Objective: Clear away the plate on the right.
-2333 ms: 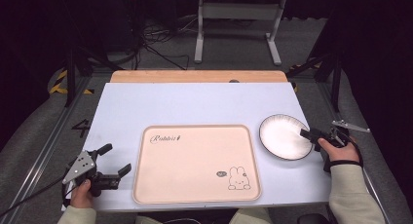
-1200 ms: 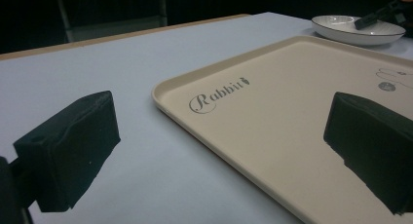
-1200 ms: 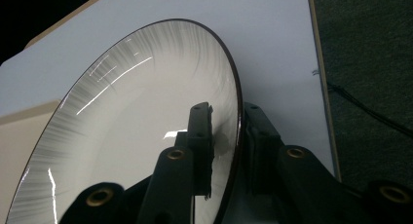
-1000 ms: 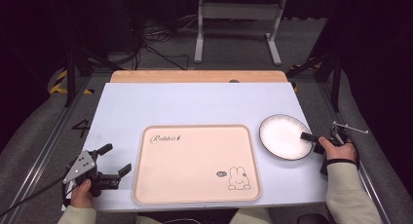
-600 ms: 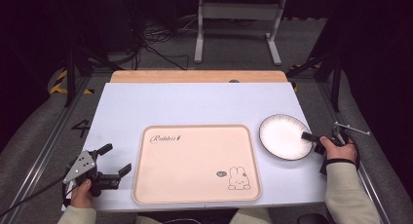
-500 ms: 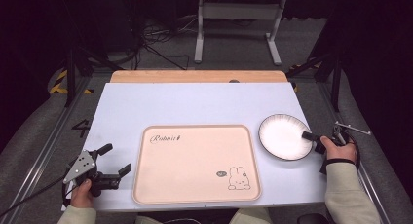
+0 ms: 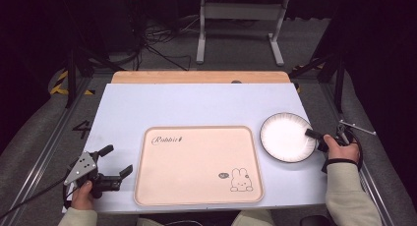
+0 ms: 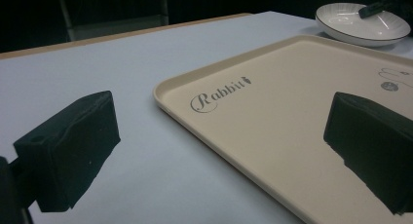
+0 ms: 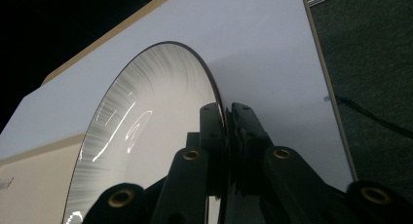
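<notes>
Dark room, pale blue table [image 7: 196,103] w/ wood strip at far edge. Beige tray [image 7: 198,165] mid-front, "Rabbit" print. White plate [image 7: 285,136] just right of tray. R gripper [image 7: 314,134] pinched onto plate's right rim. L gripper [image 7: 116,161] front-left by tray, jaws wide apart, nothing in them.

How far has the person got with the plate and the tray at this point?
Done: the right gripper is shut on the rim of the white plate, as the right gripper view shows. In hand: that grip; the plate still sits on the table, right of the beige tray. Left, at a guess: lifting the plate, perhaps onto the tray, which holds nothing. The left gripper is open beside the tray.
</notes>
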A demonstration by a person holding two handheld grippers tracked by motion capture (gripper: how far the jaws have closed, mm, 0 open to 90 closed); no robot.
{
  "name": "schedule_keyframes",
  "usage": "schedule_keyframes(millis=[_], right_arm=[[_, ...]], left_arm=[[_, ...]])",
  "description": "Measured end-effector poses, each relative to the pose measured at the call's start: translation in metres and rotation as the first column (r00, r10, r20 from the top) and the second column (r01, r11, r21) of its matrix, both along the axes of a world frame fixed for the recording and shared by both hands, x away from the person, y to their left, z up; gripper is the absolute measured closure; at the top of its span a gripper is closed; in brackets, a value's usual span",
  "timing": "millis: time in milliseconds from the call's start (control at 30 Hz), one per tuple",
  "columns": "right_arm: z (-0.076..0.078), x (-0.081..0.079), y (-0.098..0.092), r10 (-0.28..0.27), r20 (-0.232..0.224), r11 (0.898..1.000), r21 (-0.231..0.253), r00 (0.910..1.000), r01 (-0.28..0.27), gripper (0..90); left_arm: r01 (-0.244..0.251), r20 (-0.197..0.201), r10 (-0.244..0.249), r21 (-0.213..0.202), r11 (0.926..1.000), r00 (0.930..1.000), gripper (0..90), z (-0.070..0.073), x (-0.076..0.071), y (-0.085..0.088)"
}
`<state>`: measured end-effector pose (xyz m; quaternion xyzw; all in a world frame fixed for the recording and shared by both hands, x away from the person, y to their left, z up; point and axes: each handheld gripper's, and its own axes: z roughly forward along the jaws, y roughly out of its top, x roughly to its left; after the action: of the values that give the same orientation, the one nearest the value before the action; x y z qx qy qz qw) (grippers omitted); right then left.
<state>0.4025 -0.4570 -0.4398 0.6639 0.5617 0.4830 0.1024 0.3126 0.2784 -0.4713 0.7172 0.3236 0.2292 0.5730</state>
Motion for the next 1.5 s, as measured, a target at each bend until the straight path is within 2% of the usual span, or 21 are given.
schedule_keyframes(millis=[167,267,467,633,700,1033,1200,1500], right_arm=[[0.006,-0.002,-0.001,-0.005,0.025,1.0,-0.009,0.9997,0.006,84.0],[0.009,-0.004,-0.002,-0.011,0.037,1.0,0.005,0.9992,0.011,84.0],[0.022,-0.01,-0.004,0.001,0.089,0.999,0.036,0.996,-0.004,84.0],[0.031,-0.013,-0.002,0.002,0.112,0.999,0.043,0.9937,-0.007,83.9],[0.034,-0.014,-0.002,0.007,0.127,0.999,0.031,0.9919,-0.011,83.8],[0.045,-0.018,0.005,0.029,0.145,0.999,0.016,0.989,-0.031,83.7],[0.051,-0.019,0.016,0.059,0.161,0.998,0.011,0.9853,-0.061,83.7],[0.059,-0.017,0.034,0.11,0.158,0.993,0.013,0.9812,-0.113,83.6]], left_arm=[[0.001,0.0,-0.001,0.001,1.0,1.0,0.3,0.0,0.0,0.0],[0.001,-0.001,-0.001,0.0,1.0,1.0,0.2,0.0,0.0,0.0],[0.0,-0.001,0.0,0.001,1.0,1.0,0.2,0.0,0.0,0.0],[0.003,-0.003,-0.003,0.005,1.0,1.0,0.2,0.0,0.0,0.0],[0.003,-0.003,-0.003,0.006,1.0,1.0,0.2,0.0,0.0,0.0],[0.003,-0.003,-0.003,0.006,1.0,1.0,0.2,0.0,0.0,0.0],[0.003,-0.003,-0.003,0.006,1.0,1.0,0.2,0.0,0.0,0.0],[0.003,-0.003,-0.003,0.006,1.0,1.0,0.2,0.0,0.0,0.0]])
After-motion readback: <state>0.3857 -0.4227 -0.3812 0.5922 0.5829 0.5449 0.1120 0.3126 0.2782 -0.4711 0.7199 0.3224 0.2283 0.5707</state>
